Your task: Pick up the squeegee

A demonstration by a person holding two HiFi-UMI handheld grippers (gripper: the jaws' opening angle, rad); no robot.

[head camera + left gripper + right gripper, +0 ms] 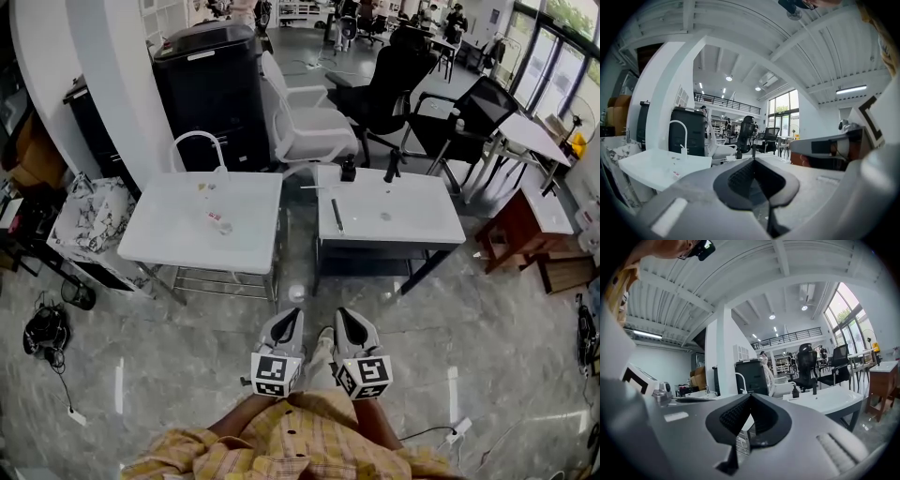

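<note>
On the right table [412, 220] lies one squeegee [336, 215]; left gripper [292, 315] and right gripper [345, 315] fingers are together.

The person wears a shirt [300, 441] in yellow plaid with thin darker check lines. The left gripper [286, 315] and the right gripper [350, 315] each have a light grey moulded shell that tapers to a point. Black ribbed pads [740, 176] line the inner jaw faces. A cube with black-and-white square markers sits at the rear of each: left cube [274, 372], right cube [367, 376].
</note>
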